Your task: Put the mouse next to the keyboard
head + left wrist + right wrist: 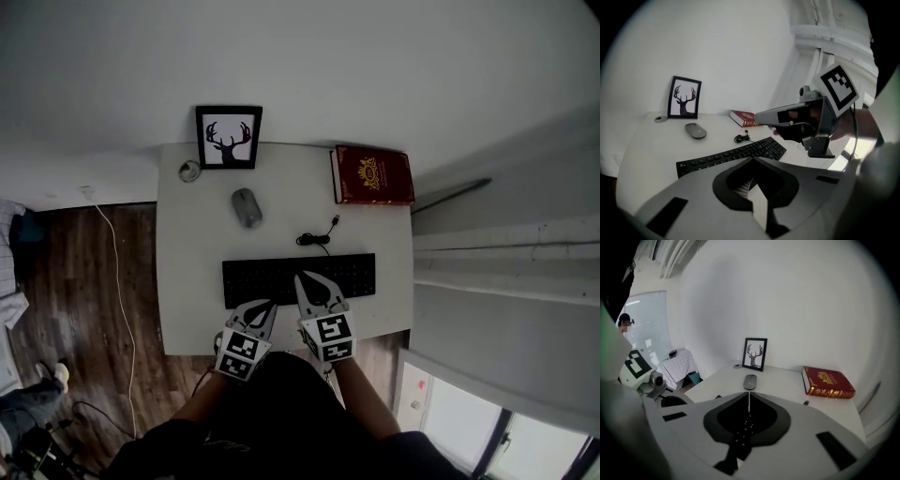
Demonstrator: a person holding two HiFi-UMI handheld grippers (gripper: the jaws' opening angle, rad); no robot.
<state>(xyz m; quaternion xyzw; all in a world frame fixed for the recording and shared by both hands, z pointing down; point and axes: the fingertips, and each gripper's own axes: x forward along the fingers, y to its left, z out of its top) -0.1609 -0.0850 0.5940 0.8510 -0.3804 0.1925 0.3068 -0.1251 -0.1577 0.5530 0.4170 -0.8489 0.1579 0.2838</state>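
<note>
Head view showed the mouse (247,207) lying beyond the keyboard (298,278), well apart from it and left of centre, its long axis running roughly away from the person. The left gripper (264,306) and right gripper (302,279) hovered over the keyboard's near edge, both pinched together and empty. The mouse sat dead ahead of the right gripper's tips, so that one seemed better aimed.
</note>
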